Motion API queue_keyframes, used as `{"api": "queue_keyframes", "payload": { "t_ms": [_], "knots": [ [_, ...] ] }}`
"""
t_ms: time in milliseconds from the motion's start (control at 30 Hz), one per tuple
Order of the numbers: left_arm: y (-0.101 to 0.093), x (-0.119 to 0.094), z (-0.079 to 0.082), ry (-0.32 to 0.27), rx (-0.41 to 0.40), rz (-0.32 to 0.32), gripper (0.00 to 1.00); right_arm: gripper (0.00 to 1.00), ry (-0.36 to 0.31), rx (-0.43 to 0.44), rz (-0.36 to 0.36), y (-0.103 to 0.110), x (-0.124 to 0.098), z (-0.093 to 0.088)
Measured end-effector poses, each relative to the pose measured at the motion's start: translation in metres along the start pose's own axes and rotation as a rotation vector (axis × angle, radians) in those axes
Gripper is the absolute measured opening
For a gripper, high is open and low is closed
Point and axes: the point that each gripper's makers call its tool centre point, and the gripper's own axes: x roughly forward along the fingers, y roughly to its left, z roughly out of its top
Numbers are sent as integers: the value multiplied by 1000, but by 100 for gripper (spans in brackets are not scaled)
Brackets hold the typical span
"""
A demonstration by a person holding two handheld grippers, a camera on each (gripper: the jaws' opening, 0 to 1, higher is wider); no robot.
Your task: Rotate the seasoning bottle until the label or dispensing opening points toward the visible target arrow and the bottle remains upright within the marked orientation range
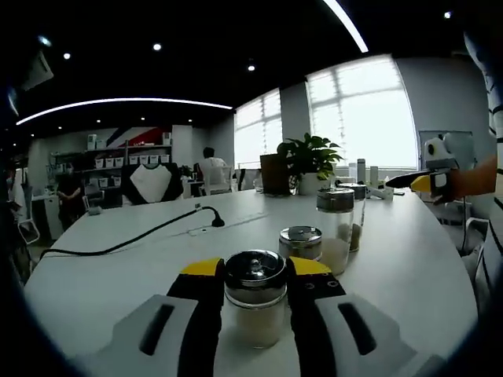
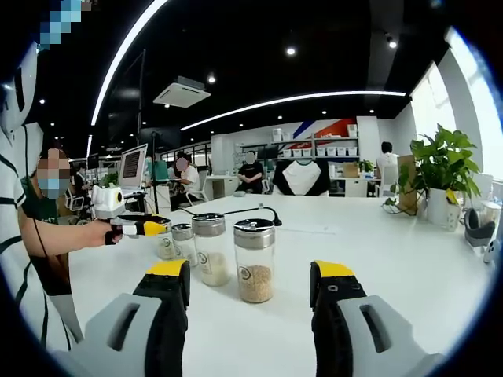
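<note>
The left gripper's fingers stand on either side of a short clear glass seasoning bottle with a shiny chrome lid, pressed against its flanks low in the centre of the left gripper view, so the left gripper looks clamped on it. The right gripper hangs spread wide with nothing between its fingers, low in the right gripper view, just short of a taller clear jar of tan grains on the white worktop. No target arrow is legible in either view, and no label or opening can be made out on the gripped bottle, so its heading cannot be told. Its long axis stands vertical, base on the worktop. To turn it well, I judge the hand should roll slowly about that vertical axis, keeping the base flat and clear of the neighbouring chrome-lidded jar just behind.
</note>
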Motion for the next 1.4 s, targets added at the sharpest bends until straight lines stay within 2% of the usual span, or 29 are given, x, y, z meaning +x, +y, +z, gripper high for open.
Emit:
{"api": "queue_keyframes", "payload": {
  "t_ms": [167,233,433,767,867,1200,1300,1333,1400],
  "knots": [
    [-1,0,0,-2,-14,-64,33,62,-1,6,-3,-1,-1,-1],
    [-4,1,0,-1,-26,-114,33,62,3,5,-3,-1,-2,-2],
    [-5,3,0,16,2,-193,33,62,5,9,-5,-2,-3,-4],
    [0,6,-4,18,19,-260,33,61,16,11,5,1,-1,-7],
    [3,6,-5,12,1,-278,33,61,15,9,4,0,-1,-6],
    [2,6,-6,18,5,-306,33,61,15,7,1,0,-2,-7],
    [4,6,-6,15,-46,-271,34,61,15,5,3,0,-2,-6],
    [5,5,-1,-16,-69,-248,36,61,13,4,5,0,-2,-5],
    [8,3,3,-39,-88,-199,43,61,14,2,7,0,-2,-5]
  ]
}}
